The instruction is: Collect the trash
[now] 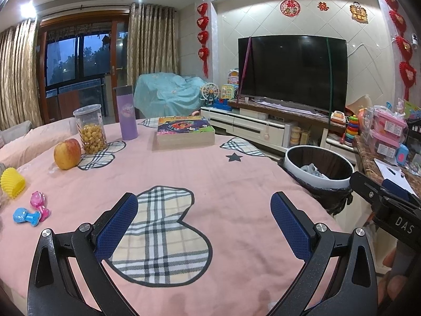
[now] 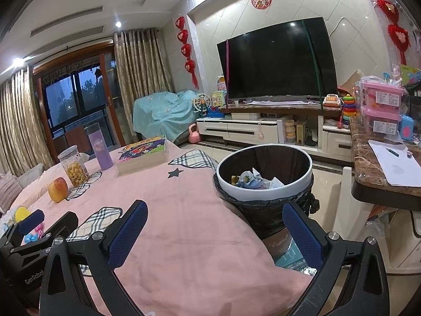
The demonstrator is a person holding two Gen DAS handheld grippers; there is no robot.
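Both grippers, left [image 1: 204, 210] and right [image 2: 214, 220], wide open, empty; risk: mistaking apple [image 1: 67, 153] or toys for trash, bin [image 2: 265, 176] already holding wrappers.

Bare cloth [image 1: 236, 184] ahead, bin [image 2: 265, 197] crowding right edge

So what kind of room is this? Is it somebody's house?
Most likely a family living room. A big television stands on a low cabinet, curtains hang by a glass door, and toys sit about, like the stacking rings. A bin of scraps stands beside the pink-covered table.
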